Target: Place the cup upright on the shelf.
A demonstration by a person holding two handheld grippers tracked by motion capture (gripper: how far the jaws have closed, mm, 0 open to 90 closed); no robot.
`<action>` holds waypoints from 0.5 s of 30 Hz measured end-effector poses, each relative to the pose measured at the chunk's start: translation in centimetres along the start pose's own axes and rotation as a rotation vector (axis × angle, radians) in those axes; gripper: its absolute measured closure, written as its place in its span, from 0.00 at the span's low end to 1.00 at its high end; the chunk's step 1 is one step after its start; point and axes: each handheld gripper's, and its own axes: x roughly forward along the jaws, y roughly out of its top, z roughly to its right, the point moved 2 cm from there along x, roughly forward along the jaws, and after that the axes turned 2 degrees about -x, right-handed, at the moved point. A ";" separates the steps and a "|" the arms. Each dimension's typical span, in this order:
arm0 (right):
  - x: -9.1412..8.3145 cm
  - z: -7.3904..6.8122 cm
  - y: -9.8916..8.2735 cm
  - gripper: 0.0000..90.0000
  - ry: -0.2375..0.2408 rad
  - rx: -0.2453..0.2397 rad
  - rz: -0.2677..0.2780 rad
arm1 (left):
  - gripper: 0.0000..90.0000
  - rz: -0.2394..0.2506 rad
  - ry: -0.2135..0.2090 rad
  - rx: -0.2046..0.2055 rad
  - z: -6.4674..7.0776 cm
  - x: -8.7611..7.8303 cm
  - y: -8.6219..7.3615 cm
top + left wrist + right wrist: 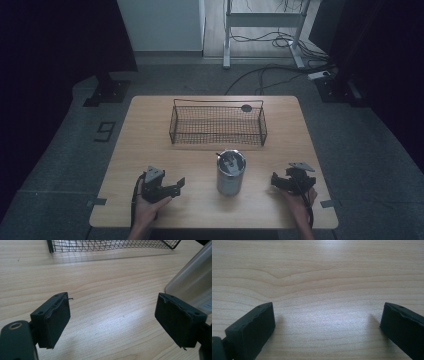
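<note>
Left gripper (172, 186), held in the person's left hand (150, 207), rests low on the wooden table (150, 135) to the left of the steel tumbler (231, 172), its jaws spread wide with nothing between them. In the left gripper view (112, 322) bare wood lies between the two black pads, and the tumbler's (192, 277) slanted wall rises just beyond the right-hand pad, close to it; whether they touch cannot be told. Right gripper (281, 181), held in the right hand (300, 205), sits to the right of the tumbler and apart from it, jaws likewise wide and empty; the right gripper view (328, 322) shows bare wood grain between them. The tumbler stands upright near the table's near-centre, its lid (231, 161) on top with a dark fitting across it. Behind the tumbler, with a strip of bare wood between, stands the wire basket (218, 142), long side facing the tumbler; a small dark round thing (246, 108) lies at its far right corner. In the left gripper view the basket's (112, 245) near rim runs along the top edge. Open tabletop extends on both sides of the tumbler out to the table's left and right edges, and the near edge lies just behind both hands
</note>
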 end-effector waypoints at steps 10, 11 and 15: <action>0.0 0.0 0.0 0.00 -0.004 0.003 0.000 | 0.15 0.023 -0.021 0.030 0.6 -0.6 0.1; 0.0 0.0 0.0 0.00 -0.006 0.005 0.000 | 0.15 0.021 -0.024 0.034 0.6 -0.5 0.1; 0.0 0.0 0.0 0.00 -0.008 0.007 0.000 | 0.15 0.017 -0.011 0.040 0.6 -0.5 0.0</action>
